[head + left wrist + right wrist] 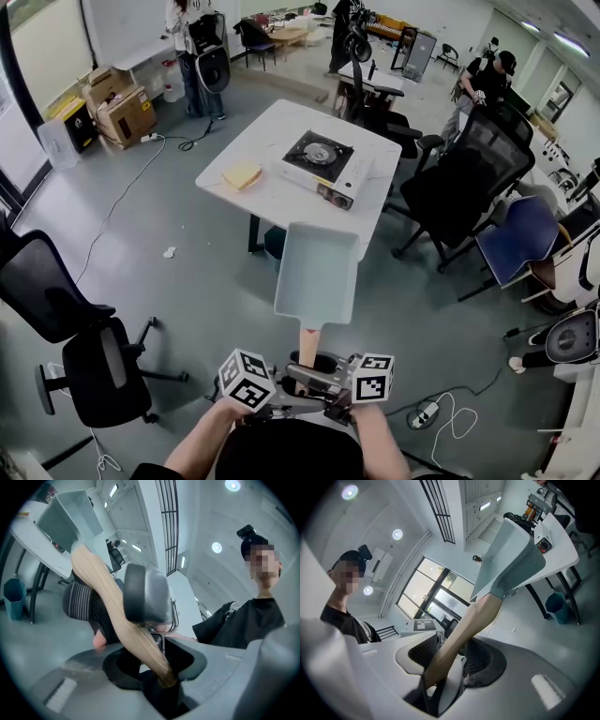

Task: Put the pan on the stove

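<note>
Left tongs (154,644) and right tongs (440,663) both clamp the wooden handle (307,345). The pan (317,274) is airborne, short of the counter's (281,202) near edge, with the stove (319,164) by its right edge. Looks stiff and nose-heavy, and the smooth handle may twist, so I'd grip closer to the pan.

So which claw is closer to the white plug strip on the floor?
Right. The right claw is between the pan handle and the plug strip; the left claw is beyond the handle.

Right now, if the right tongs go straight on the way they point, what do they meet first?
Probably the white table, near edge, with the held pan arriving ahead of them; the stove lies beyond. Depth unclear.
</note>
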Tool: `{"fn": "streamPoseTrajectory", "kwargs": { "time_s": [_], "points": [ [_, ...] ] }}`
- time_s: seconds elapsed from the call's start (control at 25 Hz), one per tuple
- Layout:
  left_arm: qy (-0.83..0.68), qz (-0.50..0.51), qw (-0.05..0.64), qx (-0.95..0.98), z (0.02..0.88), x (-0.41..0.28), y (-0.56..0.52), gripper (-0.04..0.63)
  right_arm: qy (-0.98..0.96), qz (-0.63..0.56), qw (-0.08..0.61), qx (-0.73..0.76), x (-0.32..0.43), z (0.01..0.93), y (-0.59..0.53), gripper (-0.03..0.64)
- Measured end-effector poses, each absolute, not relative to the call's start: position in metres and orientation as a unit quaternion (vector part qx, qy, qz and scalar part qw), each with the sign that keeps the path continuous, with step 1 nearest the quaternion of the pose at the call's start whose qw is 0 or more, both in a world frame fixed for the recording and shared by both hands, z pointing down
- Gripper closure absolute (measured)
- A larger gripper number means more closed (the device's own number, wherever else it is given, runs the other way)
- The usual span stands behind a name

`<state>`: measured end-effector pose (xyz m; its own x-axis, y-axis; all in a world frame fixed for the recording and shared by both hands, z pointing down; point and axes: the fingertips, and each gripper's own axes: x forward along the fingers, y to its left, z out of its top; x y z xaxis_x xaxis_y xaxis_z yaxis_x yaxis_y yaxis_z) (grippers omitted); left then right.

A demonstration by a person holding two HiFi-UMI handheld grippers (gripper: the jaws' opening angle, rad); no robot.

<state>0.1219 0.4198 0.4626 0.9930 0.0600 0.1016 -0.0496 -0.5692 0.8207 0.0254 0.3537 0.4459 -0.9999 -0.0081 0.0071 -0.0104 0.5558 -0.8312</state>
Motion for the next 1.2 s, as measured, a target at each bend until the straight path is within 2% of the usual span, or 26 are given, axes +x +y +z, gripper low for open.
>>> {"fn": "streamPoseTrajectory", "kwargs": {
  "time_s": [1.2],
  "points": [
    [0.026,0.071,0.426,0.902,0.449,0.094,0.417,0.446,-0.898,0.437,-0.031,0.028,0.002,0.427,0.347,0.428]
  ]
}}
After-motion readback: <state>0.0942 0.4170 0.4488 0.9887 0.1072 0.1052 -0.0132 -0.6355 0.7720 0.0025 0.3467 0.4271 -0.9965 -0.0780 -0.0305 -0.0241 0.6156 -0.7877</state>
